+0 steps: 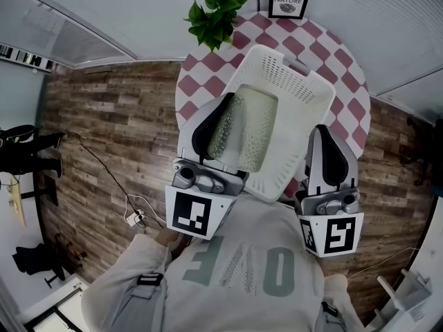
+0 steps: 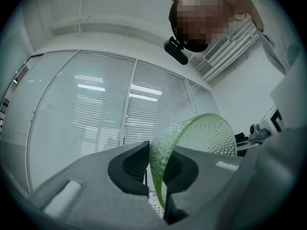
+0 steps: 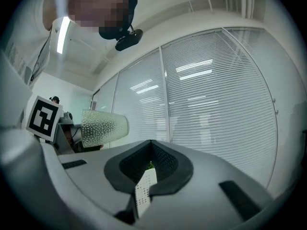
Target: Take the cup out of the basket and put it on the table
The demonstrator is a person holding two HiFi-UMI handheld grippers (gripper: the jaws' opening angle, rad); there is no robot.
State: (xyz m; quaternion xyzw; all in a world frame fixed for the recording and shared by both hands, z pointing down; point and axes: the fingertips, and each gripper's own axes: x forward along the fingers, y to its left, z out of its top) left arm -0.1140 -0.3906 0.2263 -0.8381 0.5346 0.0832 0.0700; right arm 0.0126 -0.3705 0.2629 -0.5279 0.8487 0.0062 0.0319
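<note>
A pale green dimpled cup lies tilted on its side over the white perforated basket. My left gripper is shut on the cup's rim, one jaw inside the cup and one outside. In the left gripper view the cup's wall rises to the right of the left gripper. My right gripper is shut on the basket's right wall, a white perforated strip showing between the jaws of the right gripper. The right gripper view also shows the cup at its left.
The basket sits over the near part of a round table with a red and white checked cloth. A potted plant and a framed sign stand at its far edge. A cable with a plug lies on the wooden floor at left.
</note>
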